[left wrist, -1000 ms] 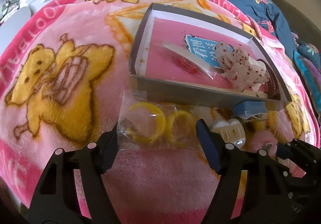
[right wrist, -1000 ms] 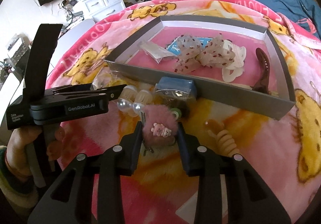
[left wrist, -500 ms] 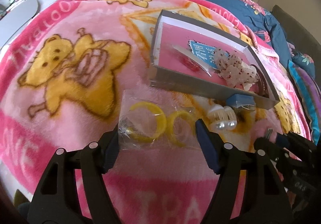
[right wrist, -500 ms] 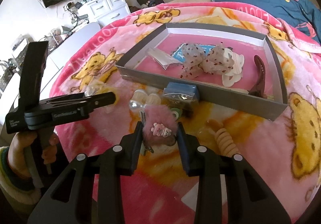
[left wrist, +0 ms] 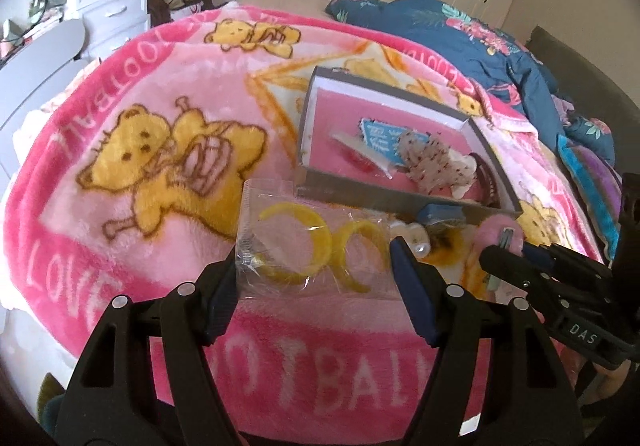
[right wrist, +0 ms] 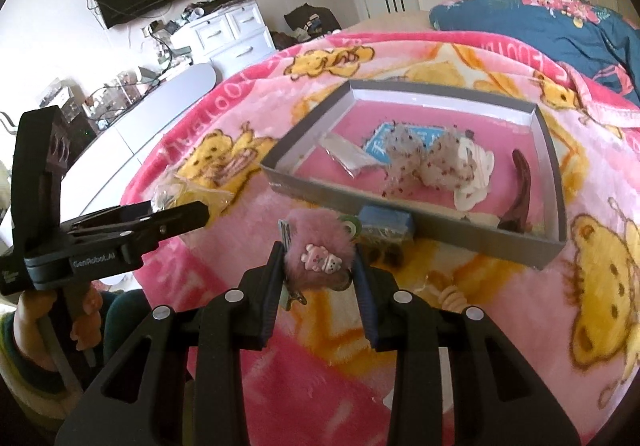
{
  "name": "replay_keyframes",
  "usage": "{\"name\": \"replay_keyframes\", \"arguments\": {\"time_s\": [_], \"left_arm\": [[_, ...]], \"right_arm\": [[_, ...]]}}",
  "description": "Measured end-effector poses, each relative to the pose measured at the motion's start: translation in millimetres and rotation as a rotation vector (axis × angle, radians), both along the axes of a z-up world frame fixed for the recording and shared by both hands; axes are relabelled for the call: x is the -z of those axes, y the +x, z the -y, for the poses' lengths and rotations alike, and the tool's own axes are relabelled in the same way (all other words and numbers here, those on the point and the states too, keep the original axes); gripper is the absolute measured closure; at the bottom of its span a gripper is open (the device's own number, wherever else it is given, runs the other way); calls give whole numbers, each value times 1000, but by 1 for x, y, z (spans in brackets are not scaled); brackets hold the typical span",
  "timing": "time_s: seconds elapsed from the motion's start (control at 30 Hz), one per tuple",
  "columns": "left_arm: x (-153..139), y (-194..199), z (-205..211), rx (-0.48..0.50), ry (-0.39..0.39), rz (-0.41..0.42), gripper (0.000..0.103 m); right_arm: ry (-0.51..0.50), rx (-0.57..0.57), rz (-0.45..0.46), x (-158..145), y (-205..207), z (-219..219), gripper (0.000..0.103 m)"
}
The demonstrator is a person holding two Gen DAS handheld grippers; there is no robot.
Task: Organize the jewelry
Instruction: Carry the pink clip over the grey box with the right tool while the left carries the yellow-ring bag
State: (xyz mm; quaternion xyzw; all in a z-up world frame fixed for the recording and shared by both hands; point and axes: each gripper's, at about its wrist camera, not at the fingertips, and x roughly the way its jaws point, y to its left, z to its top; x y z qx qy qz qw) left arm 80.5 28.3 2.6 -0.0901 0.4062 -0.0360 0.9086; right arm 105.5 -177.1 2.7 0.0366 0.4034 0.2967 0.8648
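Both picks look done, carry to tray (right wrist: pixel 420 230) underway. Left tongs (left wrist: pixel 314 266) grip clear bag w/ yellow rings (left wrist: pixel 308 246), just short of tray's near wall. Right tongs (right wrist: pixel 318 266) clamp pink fluffy clip (right wrist: pixel 320 250), also near side of tray. Next: lift both over wall, then release inside.

Two yellow hoops (left wrist: pixel 294 242) in one clear bag (left wrist: pixel 312 246), one pink fluffy clip (right wrist: pixel 318 260), one grey tray (right wrist: pixel 552 182).

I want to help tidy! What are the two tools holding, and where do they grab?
Left tool: clear bag of yellow hoops, gripped at its side edges. Right tool: fluffy pink hair clip, squeezed on both sides.
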Motion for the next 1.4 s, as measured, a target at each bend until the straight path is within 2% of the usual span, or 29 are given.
{"name": "replay_keyframes", "arguments": {"time_s": [0.33,0.73,1.4], "left_arm": [[-21,3,10,20,-8,51,41],[-43,25,30,67,-7,100,41],[-43,61,60,114,-3,118,41]], "right_arm": [[23,43,45,-18,4,16,71],[41,160,90,-32,20,54,71],[40,289,122,-40,42,99,71]]}}
